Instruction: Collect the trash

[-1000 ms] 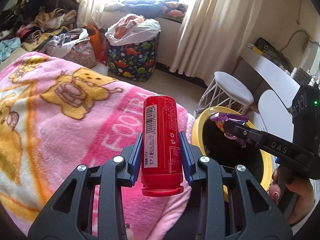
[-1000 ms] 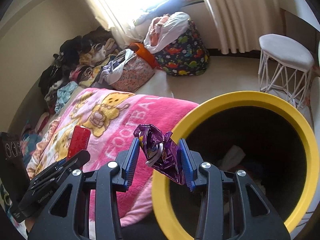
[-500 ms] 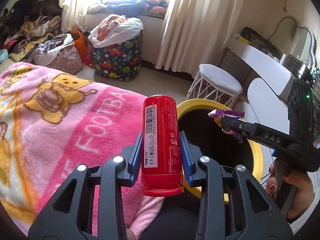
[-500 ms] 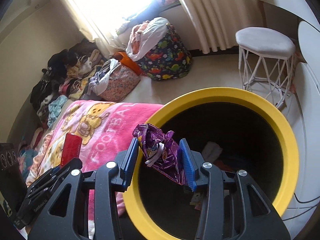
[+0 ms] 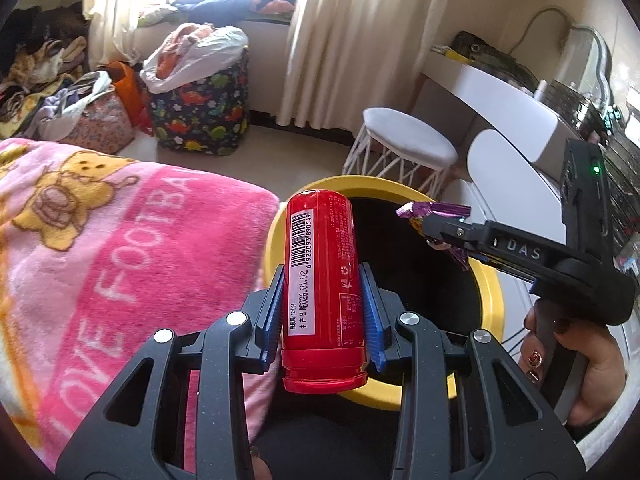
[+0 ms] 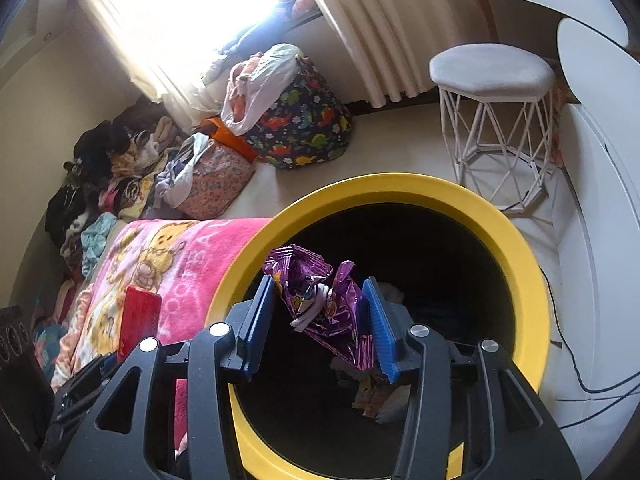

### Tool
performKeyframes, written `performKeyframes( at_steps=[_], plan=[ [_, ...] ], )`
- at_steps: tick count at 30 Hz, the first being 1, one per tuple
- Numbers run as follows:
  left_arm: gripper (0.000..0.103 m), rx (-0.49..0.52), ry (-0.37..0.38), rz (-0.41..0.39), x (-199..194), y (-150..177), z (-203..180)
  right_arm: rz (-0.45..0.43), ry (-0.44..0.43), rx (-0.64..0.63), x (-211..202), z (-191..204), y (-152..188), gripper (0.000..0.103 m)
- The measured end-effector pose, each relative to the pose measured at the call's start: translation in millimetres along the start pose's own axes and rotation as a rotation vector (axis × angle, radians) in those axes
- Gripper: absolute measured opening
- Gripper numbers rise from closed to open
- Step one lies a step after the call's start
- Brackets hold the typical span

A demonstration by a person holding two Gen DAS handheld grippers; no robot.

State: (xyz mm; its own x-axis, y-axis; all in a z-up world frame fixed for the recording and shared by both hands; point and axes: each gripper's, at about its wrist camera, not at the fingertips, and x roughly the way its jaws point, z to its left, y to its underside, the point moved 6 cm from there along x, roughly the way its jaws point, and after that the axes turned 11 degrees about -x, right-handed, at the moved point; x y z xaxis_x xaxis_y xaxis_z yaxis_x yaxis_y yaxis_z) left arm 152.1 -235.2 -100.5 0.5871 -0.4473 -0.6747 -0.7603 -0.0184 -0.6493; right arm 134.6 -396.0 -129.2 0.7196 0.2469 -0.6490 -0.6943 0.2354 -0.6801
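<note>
My left gripper (image 5: 322,312) is shut on a red can (image 5: 322,280) with a white barcode label, held upright over the near left rim of the yellow-rimmed black bin (image 5: 276,236). My right gripper (image 6: 320,320) is over the bin's (image 6: 516,248) opening with a crumpled purple snack wrapper (image 6: 320,296) between its blue pads; the jaws look slightly spread and the wrapper touches the right pad. It also shows in the left wrist view (image 5: 432,212). Some trash lies inside the bin (image 6: 372,396).
A pink cartoon blanket (image 5: 120,248) covers the bed left of the bin. A white wire stool (image 6: 492,76) and a white desk (image 5: 492,96) stand to the right. A dinosaur-print laundry bag (image 5: 200,108) and clothes piles are by the window. Cables (image 6: 580,372) lie on the floor.
Both grippers moved right, off the blanket and over the bin. The right gripper's jaws have widened a little around the wrapper. The can is still held.
</note>
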Motion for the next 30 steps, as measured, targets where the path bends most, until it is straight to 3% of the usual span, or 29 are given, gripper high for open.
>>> performKeyframes(
  at_steps=[6,8,15,16,18,23,25,27,30],
  plan=[
    [0.028,0.033,0.026,0.031,14,6,-17,0.006,0.008,0.051,-3,-15,4,0.049],
    [0.028,0.047,0.032,0.042,19,8,-23,0.006,0.011,0.071,-5,-19,5,0.057],
    [0.029,0.077,0.042,0.076,36,12,-35,-0.004,0.035,0.112,-17,-35,7,0.063],
    [0.031,0.081,0.046,0.082,38,12,-37,-0.007,0.041,0.116,-19,-37,7,0.065],
    [0.051,0.083,0.053,0.080,40,12,-40,-0.007,0.048,0.119,-22,-41,9,0.069],
    [0.076,0.080,0.055,0.069,39,8,-43,-0.009,0.080,0.112,-30,-48,11,0.075],
    [0.080,0.078,0.057,0.065,37,8,-43,-0.013,0.092,0.111,-34,-50,13,0.079],
    [0.092,0.079,0.044,0.056,34,6,-42,-0.015,0.103,0.111,-37,-52,14,0.081],
    [0.092,0.074,0.027,0.046,30,6,-37,-0.019,0.119,0.105,-41,-52,15,0.085]
  ],
)
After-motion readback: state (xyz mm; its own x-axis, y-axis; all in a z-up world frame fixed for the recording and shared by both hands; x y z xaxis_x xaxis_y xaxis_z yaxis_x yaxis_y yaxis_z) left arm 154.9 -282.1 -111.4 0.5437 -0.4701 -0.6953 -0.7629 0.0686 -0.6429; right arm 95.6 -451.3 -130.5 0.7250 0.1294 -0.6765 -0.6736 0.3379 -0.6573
